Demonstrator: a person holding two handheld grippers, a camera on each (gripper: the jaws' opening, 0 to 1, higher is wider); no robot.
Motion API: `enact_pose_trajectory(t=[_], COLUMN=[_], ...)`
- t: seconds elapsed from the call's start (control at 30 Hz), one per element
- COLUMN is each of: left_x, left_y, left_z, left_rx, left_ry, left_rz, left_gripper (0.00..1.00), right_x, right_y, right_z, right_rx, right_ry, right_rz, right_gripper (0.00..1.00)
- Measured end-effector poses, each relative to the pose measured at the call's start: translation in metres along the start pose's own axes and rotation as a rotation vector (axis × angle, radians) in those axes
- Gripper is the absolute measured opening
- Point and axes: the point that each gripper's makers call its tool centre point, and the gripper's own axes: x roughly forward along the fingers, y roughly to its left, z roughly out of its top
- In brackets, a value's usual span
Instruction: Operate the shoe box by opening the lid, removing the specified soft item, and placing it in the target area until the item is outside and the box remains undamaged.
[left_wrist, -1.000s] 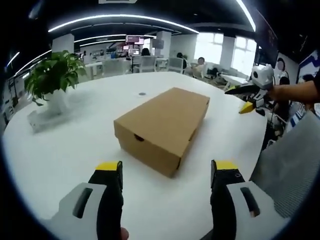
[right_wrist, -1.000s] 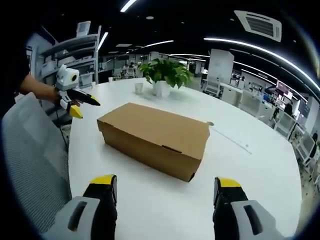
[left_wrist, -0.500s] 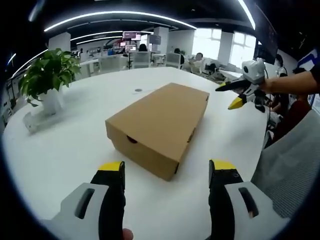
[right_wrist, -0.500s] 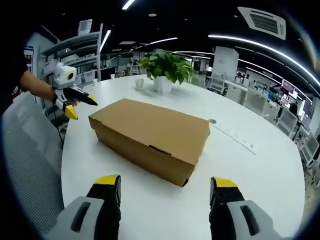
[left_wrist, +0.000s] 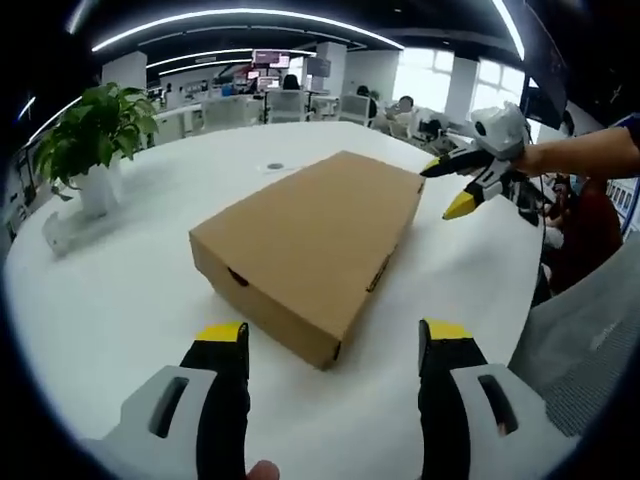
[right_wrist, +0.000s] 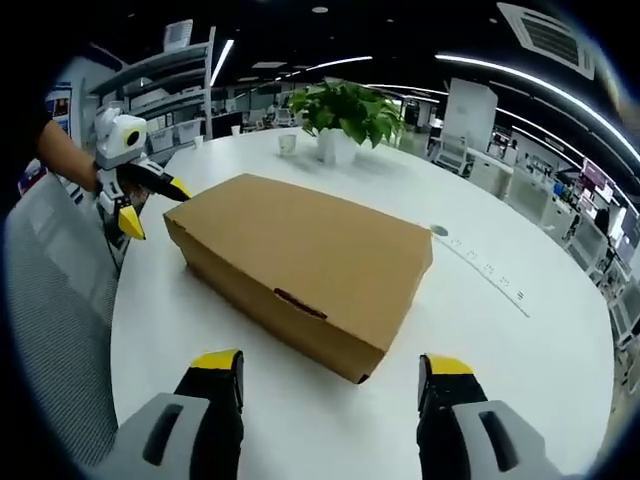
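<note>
Both grippers hang open at opposite short ends of the closed shoe box (left_wrist: 310, 245), the left gripper (left_wrist: 335, 345) facing one end, the right gripper (right_wrist: 330, 375) the other, its long axis running between them

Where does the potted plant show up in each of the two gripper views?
Left gripper view: the potted plant sits at upper left, left of the shoe box.
Right gripper view: the potted plant is at top centre, beyond the box.
Shared landmark: the closed box on the white table.
</note>
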Motion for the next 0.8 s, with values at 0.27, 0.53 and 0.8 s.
enact_pose_trajectory(t=[0.27,0.53,0.8], left_x=[0.01,0.016,0.021], left_y=[0.006,0.007,0.007], left_z=[0.001,0.007,0.008], left_rx=[-0.035,-0.015,-0.026], left_ry=[0.002,-0.029,-0.034], left_rz=[0.072,0.103,0.127], left_gripper=[0.66,0.61,0.59], right_x=[0.012,0.02,0.022], right_y=[0.001,0.002,-0.006], right_z=[0.008,0.016,0.021], right_rx=[0.002,0.02,0.013], right_ry=[-0.012,-0.04,-0.058], right_rz=[0.033,0.044,0.033], right_gripper=[0.68,0.64,0.58])
